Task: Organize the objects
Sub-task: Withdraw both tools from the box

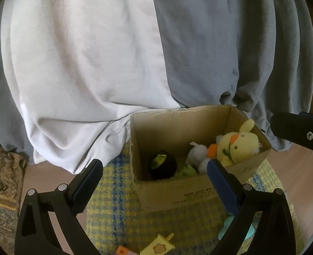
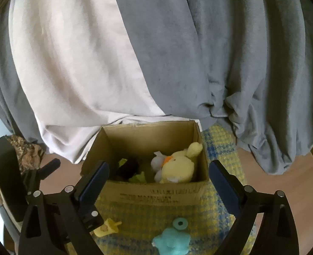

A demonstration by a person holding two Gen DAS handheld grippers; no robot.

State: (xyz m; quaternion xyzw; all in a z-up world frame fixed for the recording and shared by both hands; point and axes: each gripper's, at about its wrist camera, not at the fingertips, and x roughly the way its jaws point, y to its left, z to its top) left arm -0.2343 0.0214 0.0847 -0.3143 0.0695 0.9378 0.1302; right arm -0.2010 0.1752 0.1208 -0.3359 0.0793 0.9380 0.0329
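An open cardboard box (image 2: 156, 193) stands on a yellow-and-blue woven mat (image 2: 222, 148), its far wall against the draped white and grey bedding (image 2: 114, 53). Inside the box, a yellow plush toy (image 2: 180, 165) leans in the right-hand corner with white pompoms (image 2: 157, 161) just beside it, a dark round object (image 1: 162, 166) lies toward the box's left side, and a bit of green (image 2: 138, 178) shows near its front wall. The left gripper (image 1: 154, 176) hovers in front of the box with its blue-padded fingers (image 1: 222, 182) spread wide and nothing between them. The right gripper (image 2: 158, 178) is likewise held before the box's front wall, fingers (image 2: 94, 180) well apart and empty. On the mat in front of the box lie a teal star-shaped toy (image 2: 172, 242) with a teal ring (image 2: 179, 223) touching it, a small yellow tag-like piece (image 2: 108, 226) to their left, and an orange block (image 1: 122, 250).
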